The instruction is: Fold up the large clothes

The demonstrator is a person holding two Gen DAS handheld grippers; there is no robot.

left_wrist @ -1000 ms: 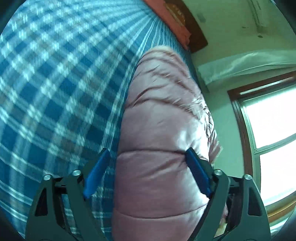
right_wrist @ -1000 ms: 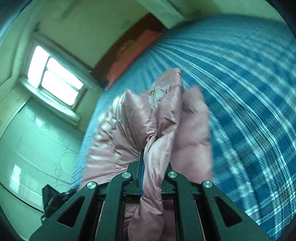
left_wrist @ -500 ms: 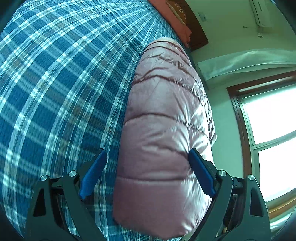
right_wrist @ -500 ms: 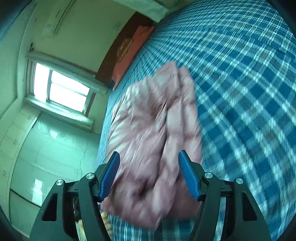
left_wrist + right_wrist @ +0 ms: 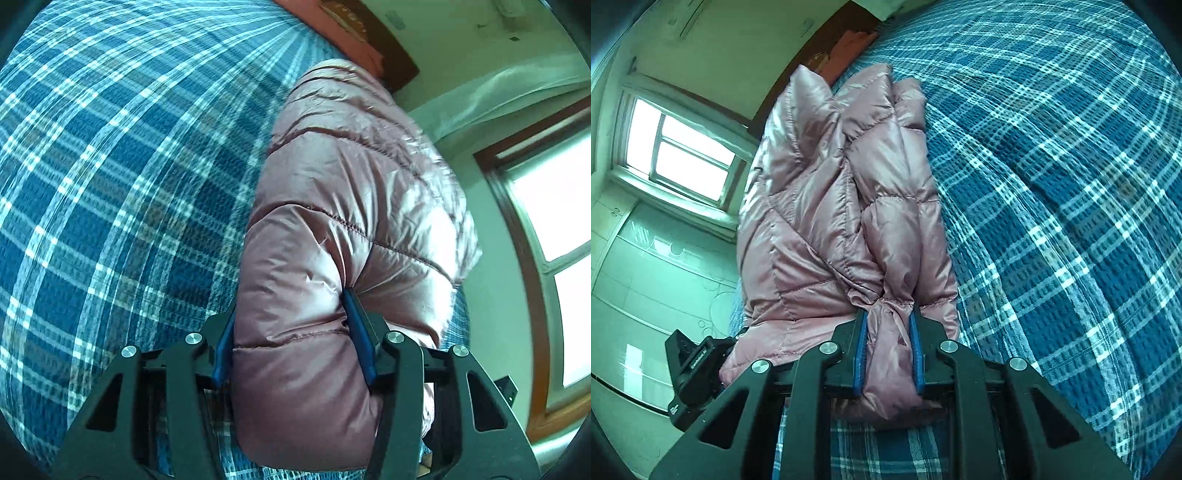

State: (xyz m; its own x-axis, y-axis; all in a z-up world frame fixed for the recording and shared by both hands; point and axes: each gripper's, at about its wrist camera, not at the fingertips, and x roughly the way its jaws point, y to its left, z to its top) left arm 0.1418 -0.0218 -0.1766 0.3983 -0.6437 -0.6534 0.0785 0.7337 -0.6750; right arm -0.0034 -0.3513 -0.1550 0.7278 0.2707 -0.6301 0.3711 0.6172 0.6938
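A pink quilted puffer jacket [image 5: 351,206] lies folded lengthwise on a bed with a blue plaid cover [image 5: 110,166]. My left gripper [image 5: 291,332] is shut on the jacket's thick near end, blue pads pressing into both sides. In the right wrist view the jacket [image 5: 827,206] runs away from me as a bunched bundle. My right gripper [image 5: 888,347] is shut on a narrow gathered piece of the jacket at its near end. The left gripper's body [image 5: 698,373] shows at the lower left beside the jacket.
The plaid cover [image 5: 1052,184] spreads wide to the right of the jacket. An orange-red pillow [image 5: 343,40] and a dark wooden headboard [image 5: 827,40] are at the far end. A window [image 5: 679,155] and wall lie beyond the bed's edge.
Both grippers were open around the jacket half a second ago and have now closed on its near end. The right one had let go of the fabric it held a second ago.
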